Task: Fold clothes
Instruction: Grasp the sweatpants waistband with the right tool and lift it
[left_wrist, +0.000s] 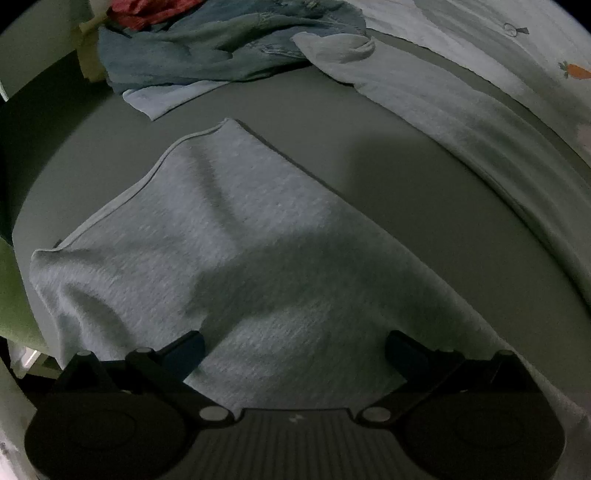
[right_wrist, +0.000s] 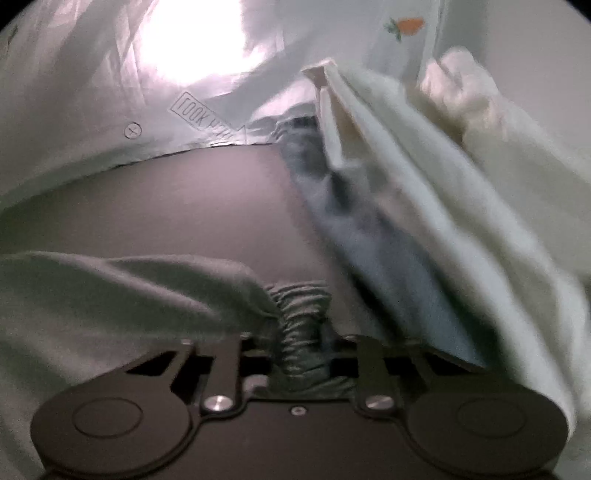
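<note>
A: Surface and garment?
B: Grey table; grey garment lies on it, near side of the denim pile.
A: Tools?
B: Left gripper spread above the garment. Right gripper pinches its gathered cuff.

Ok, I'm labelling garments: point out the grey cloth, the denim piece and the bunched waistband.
grey cloth (left_wrist: 236, 236): left wrist view, middle of its flat surface.
denim piece (left_wrist: 207, 55): left wrist view, centre of the crumpled heap.
bunched waistband (right_wrist: 301, 317): right wrist view, gathered ribs between the tool's fingers.
</note>
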